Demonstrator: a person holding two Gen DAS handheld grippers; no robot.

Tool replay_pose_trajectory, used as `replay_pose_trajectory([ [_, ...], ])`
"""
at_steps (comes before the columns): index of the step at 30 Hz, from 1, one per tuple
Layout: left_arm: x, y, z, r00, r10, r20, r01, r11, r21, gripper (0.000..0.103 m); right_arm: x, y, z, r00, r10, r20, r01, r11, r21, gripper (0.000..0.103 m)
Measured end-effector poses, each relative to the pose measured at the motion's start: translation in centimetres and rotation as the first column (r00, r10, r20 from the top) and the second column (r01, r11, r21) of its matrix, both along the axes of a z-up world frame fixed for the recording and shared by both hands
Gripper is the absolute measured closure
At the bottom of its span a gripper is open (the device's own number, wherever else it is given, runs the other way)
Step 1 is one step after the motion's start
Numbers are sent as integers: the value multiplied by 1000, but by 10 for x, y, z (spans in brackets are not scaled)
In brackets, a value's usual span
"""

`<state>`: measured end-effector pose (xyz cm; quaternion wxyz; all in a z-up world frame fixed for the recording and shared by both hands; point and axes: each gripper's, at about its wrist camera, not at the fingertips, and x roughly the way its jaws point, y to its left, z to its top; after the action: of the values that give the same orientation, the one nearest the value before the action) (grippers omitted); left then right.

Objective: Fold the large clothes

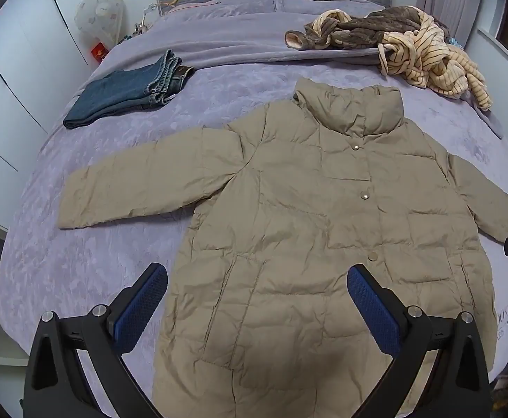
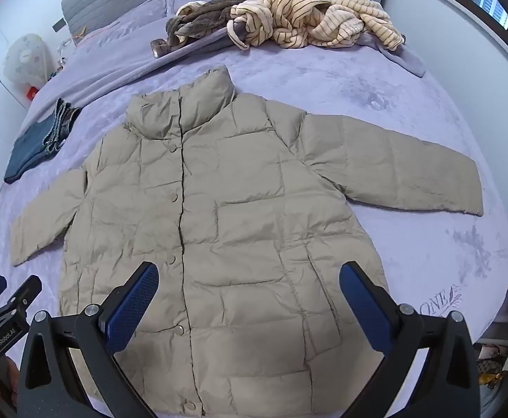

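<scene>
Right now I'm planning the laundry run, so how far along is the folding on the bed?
Done: the jeans lie folded. In hand: the tan puffer jacket is spread flat, snapped shut, sleeves out, no fold made; the left gripper and right gripper hover open above its hem. Left: fold the jacket, then the heap of striped and brown clothes.

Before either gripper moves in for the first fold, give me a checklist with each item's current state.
1. Khaki puffer jacket spread flat, front up: ok.
2. Both sleeves stretched out sideways: ok.
3. Snap buttons fastened: cannot tell.
4. Left gripper open, holding nothing: ok.
5. Right gripper open, holding nothing: ok.
6. Folded jeans and striped clothes pile apart from the jacket: ok.
</scene>
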<state>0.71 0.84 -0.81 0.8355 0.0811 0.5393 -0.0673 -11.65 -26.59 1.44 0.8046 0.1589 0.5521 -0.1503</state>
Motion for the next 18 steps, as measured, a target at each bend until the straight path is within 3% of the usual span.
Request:
replay_pose_trajectory([
  [18,0,10,0,1000,2,-27,-3,999,-41,0,19,33,2,998,56,-5,-56,996,-74,0],
])
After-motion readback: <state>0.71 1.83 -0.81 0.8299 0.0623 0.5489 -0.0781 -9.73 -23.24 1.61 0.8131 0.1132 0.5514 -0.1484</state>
